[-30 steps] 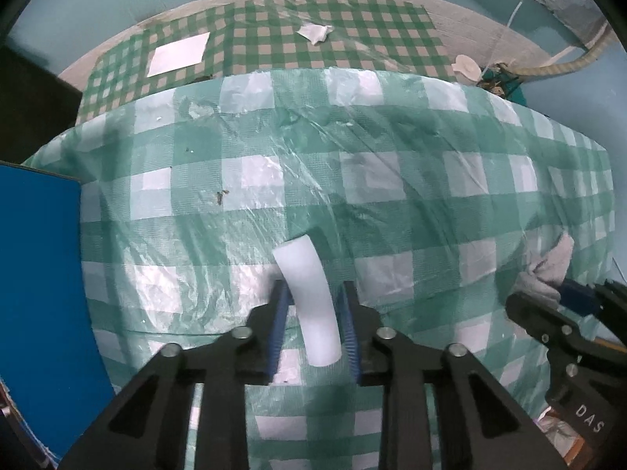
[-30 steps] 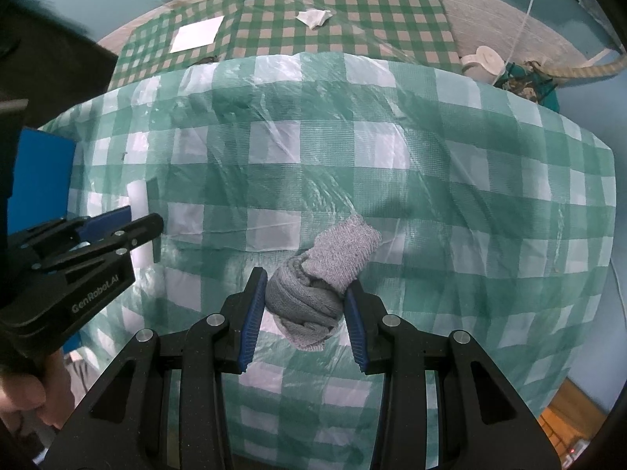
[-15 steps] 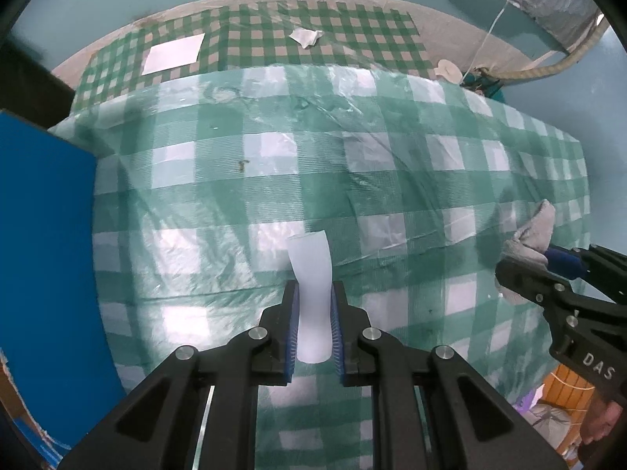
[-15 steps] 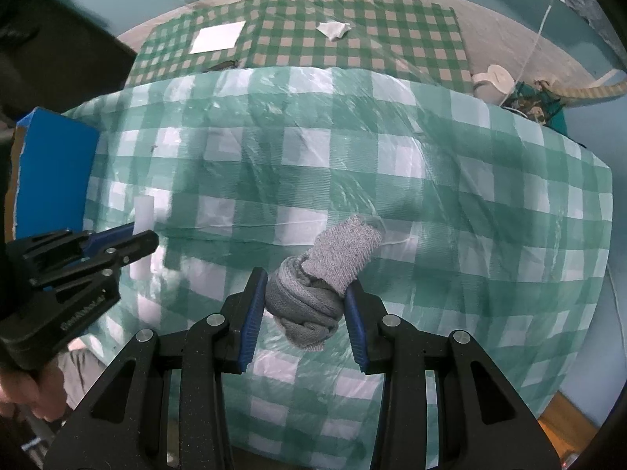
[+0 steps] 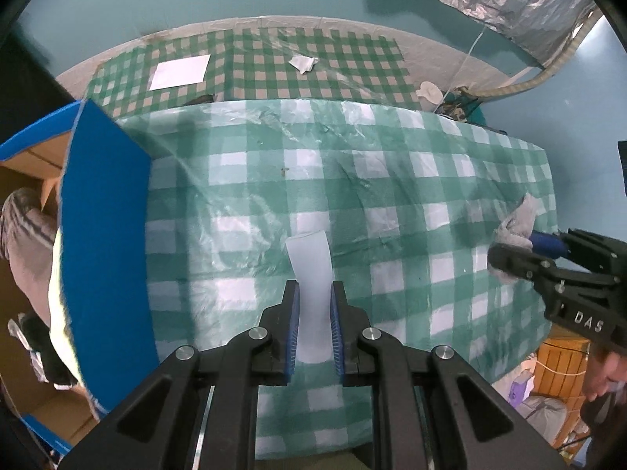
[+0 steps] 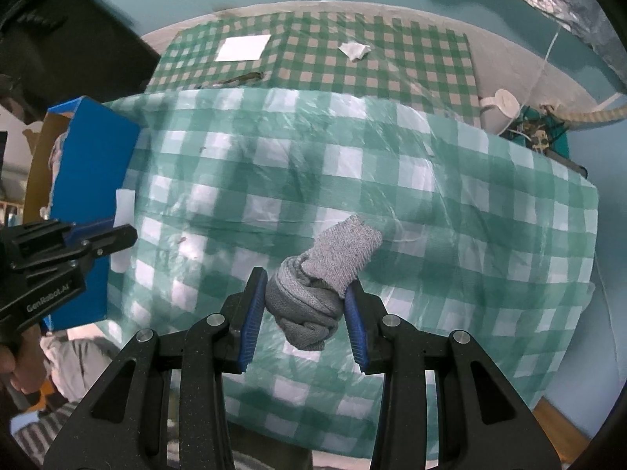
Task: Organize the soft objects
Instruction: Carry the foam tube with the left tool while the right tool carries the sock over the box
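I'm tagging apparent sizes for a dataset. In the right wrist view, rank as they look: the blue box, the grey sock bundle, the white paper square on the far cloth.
1. blue box, largest.
2. grey sock bundle, though it is nearest the camera, which inflates it.
3. white paper square, smallest, and farthest.

The tabletop point(image 5: 392, 180) is covered by a green-and-white checked cloth under a wrinkled sheet of clear plastic point(image 5: 243, 219). A few small dark specks point(image 5: 284, 171) are seen on the plastic near the middle. A blue cardboard box point(image 5: 106, 243) stands at the left edge of the tabletop. Beyond the far edge, a smaller-checked green cloth point(image 5: 352, 62) is spread on the floor point(image 5: 443, 55), and on it lie a flat white sheet of paper point(image 5: 180, 71) and a crumpled white scrap point(image 5: 302, 63), well apart.
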### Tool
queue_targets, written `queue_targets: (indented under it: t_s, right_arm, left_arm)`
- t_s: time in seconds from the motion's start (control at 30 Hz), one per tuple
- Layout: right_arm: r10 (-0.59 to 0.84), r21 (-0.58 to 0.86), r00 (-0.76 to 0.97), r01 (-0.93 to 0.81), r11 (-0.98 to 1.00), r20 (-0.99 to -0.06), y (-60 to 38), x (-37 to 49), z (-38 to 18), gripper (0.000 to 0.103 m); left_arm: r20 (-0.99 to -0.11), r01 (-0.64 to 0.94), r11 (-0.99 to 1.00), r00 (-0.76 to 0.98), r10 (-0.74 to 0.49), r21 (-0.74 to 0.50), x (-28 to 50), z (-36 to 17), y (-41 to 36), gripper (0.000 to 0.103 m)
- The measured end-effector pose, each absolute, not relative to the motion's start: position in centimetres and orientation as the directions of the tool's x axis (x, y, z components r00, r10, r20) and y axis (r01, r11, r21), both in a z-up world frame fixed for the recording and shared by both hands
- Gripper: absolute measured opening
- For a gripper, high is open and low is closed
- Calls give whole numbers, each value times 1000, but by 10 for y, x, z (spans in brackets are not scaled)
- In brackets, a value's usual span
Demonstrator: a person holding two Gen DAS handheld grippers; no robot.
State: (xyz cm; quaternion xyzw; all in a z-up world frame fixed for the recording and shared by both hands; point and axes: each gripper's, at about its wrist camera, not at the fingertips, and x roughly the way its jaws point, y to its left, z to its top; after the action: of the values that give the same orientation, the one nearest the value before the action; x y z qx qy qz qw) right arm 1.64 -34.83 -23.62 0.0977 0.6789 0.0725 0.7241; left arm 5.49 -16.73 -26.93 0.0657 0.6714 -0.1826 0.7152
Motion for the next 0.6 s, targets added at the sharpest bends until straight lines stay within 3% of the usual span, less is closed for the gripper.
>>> queue_targets:
  t_s: [0.6]
  right_arm:
    - [272, 257, 113, -136, 957, -956, -272, 24, -180, 37]
  left_arm:
    - [-970, 285, 937, 76, -231, -201, 45, -220, -97, 15]
